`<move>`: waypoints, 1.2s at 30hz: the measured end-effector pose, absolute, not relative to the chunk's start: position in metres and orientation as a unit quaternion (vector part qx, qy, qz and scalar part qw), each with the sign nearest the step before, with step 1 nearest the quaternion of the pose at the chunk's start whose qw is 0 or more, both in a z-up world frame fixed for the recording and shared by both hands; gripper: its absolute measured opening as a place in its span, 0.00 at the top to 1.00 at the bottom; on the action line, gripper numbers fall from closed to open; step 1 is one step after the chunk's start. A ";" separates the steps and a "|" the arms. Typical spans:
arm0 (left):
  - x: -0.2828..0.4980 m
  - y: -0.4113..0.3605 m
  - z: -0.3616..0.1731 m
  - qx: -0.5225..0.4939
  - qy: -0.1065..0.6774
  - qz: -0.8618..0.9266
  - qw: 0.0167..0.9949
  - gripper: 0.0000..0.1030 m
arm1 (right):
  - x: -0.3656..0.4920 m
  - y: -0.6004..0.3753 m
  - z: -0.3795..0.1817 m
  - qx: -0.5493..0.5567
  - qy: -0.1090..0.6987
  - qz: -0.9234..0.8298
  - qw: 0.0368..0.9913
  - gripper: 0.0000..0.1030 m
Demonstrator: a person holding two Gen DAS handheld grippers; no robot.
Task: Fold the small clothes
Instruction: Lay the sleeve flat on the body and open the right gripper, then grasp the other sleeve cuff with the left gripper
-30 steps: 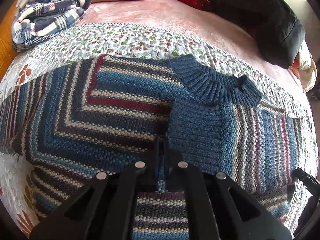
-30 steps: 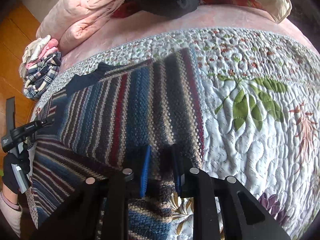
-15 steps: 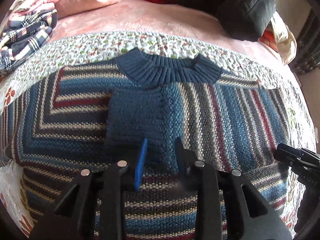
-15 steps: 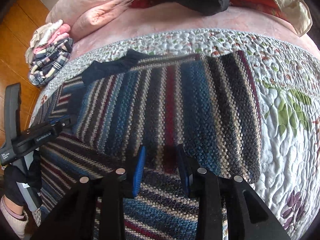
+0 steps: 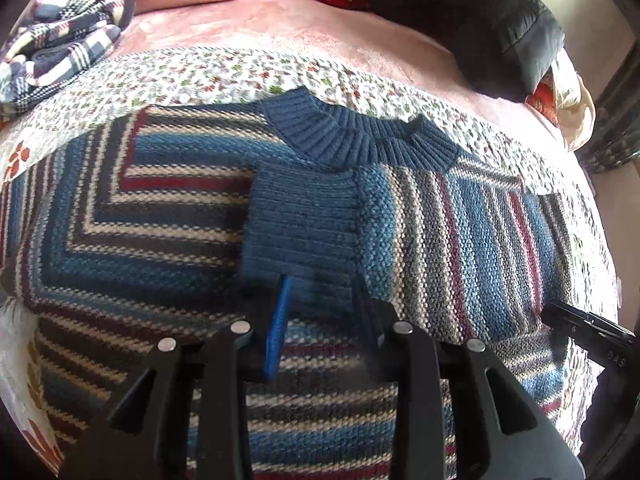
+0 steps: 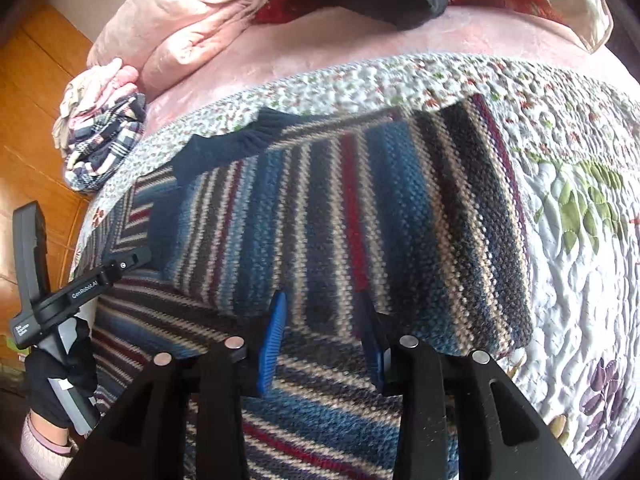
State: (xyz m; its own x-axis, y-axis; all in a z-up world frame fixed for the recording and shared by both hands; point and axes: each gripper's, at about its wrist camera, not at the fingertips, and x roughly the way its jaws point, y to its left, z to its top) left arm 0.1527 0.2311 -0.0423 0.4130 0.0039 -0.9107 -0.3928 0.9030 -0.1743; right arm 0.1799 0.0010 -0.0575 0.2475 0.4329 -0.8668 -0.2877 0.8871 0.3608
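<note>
**A:** What am I looking at on your feeds?

**B:** I'm seeing the sweater [image 5: 168,216] lying flat on the quilt [image 5: 208,76] on the bed, collar [image 5: 360,140] pointing away from me. One sleeve [image 5: 440,232] is lying folded across the chest, its blue cuff [image 5: 304,228] sitting just below the collar.

**A:** And the tools?

**B:** I'm holding the left tool [image 5: 320,300] just over the cuff's near edge, jaws spread apart and gripping nothing. The right tool [image 6: 320,320] is hovering over the folded sleeve's near edge, also wide open and empty.

**A:** Anything else nearby?

**B:** A plaid bundle [image 6: 104,140] and a pink blanket [image 6: 188,20] are sitting well apart from the sweater, at the far side of the bed.
</note>
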 end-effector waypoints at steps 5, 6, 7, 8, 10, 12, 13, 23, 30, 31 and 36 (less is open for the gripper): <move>0.082 0.303 -0.024 -0.223 0.508 0.184 0.811 0.49 | 0.157 0.043 -0.043 0.024 0.569 0.270 0.777 0.56; 0.065 0.319 -0.023 -0.235 0.504 0.200 0.806 0.49 | 0.152 0.052 -0.043 0.020 0.570 0.279 0.772 0.56; 0.045 0.338 -0.022 -0.248 0.501 0.218 0.800 0.49 | 0.147 0.060 -0.044 0.016 0.572 0.288 0.768 0.56; 0.028 0.354 -0.021 -0.258 0.498 0.234 0.794 0.49 | 0.142 0.069 -0.045 0.012 0.573 0.294 0.765 0.56; -0.006 0.388 -0.023 -0.282 0.491 0.265 0.780 0.46 | 0.131 0.083 -0.048 -0.001 0.572 0.303 0.762 0.55; -0.037 0.425 -0.026 -0.308 0.483 0.295 0.765 0.46 | 0.122 0.095 -0.053 -0.019 0.571 0.305 0.762 0.55; -0.054 0.445 -0.028 -0.323 0.476 0.314 0.755 0.46 | 0.118 0.099 -0.055 -0.028 0.571 0.305 0.762 0.55; -0.117 0.559 -0.053 -0.433 0.394 0.385 0.713 0.46 | 0.108 0.116 -0.075 -0.045 0.580 0.291 0.759 0.55; -0.114 0.599 -0.066 -0.461 0.348 0.393 0.715 0.46 | 0.110 0.116 -0.084 -0.048 0.586 0.278 0.760 0.55; -0.113 0.604 -0.067 -0.460 0.345 0.395 0.716 0.47 | 0.111 0.116 -0.085 -0.047 0.587 0.276 0.760 0.55; -0.099 0.617 -0.068 -0.437 0.347 0.420 0.716 0.56 | 0.112 0.119 -0.086 -0.050 0.584 0.272 0.763 0.55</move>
